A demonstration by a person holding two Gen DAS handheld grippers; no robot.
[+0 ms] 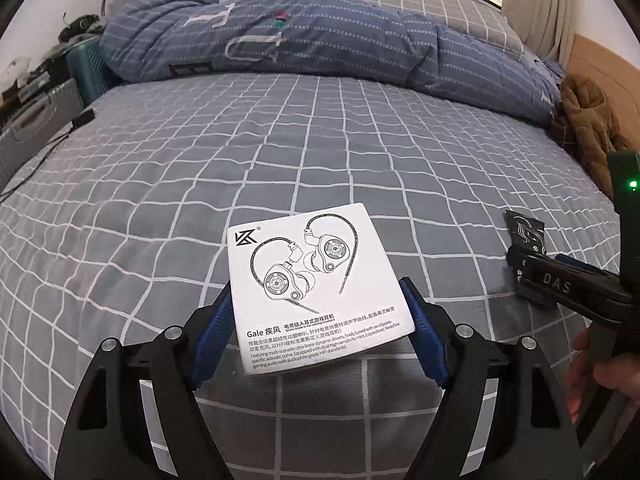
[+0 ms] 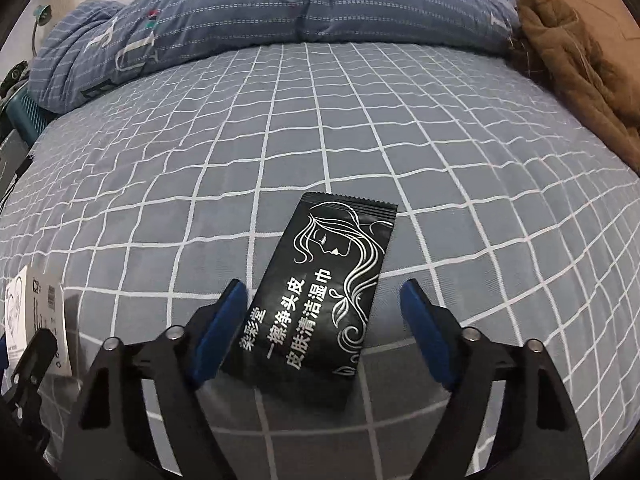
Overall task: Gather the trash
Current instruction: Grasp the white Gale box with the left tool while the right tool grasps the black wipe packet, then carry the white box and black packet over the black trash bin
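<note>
Fingers point(image 2: 224, 332) flank a black sachet point(image 2: 320, 292); the other view shows a leaflet point(image 1: 316, 280)

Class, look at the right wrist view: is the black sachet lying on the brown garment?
No. The black sachet lies on the grey checked bedsheet, between the right gripper's open jaws, well apart from the brown garment.

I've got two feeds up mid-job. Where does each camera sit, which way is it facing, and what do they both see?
Left wrist: sits on the left tool, looks down along its fingers at the white earphone leaflet between them; the right tool and a hand show.
Right wrist: sits on the right tool, looks down at the black wipe sachet; left tool at lower left.
Shared: checked bed sheet, blue duvet, brown jacket, leaflet, sachet.
</note>
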